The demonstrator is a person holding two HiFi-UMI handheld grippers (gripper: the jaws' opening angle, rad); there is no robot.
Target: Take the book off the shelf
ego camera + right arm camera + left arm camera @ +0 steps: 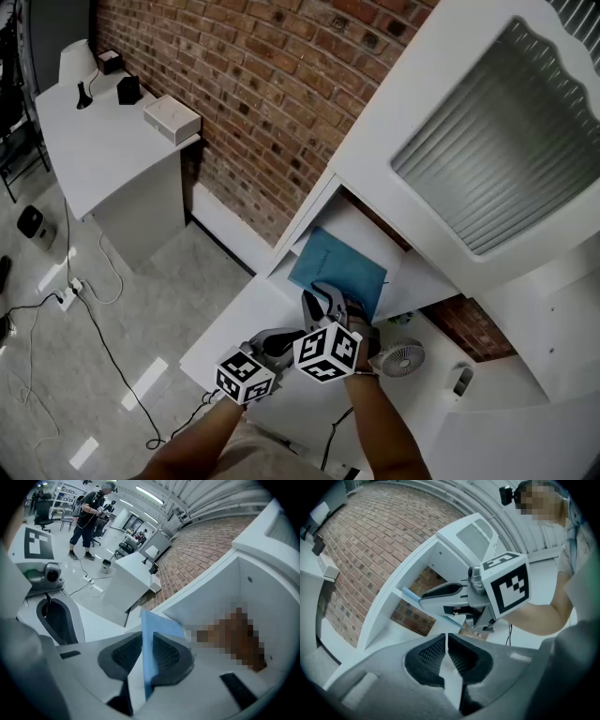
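The blue book (339,267) lies in the open compartment of the white shelf (410,278), its near edge toward the front, under the cabinet's ribbed-glass door (497,141). The right gripper (146,635) has that near edge between its jaws. In the right gripper view the pads (123,654) sit partly apart, about the book's thickness, and appear to press on both covers, so I read it as a hold on the book and not a loose straddle.

The step in hand looks like drawing the book out. The bite is only on the edge near the pad tips, so a thin book could pivot or slip. It would be safer to firm the grip before pulling. The pull should then run straight back along the shelf board and keep the book low, so its far edge clears the top of the opening without catching. Once the far end leaves the board, expect the book to sag.

The left gripper (446,638) hovers just beside the right one with its jaws drawn nearly together and nothing in them. It could support the free end. The white tabletop (239,330) below, with a small fan (401,358), gives room to bring the book down.
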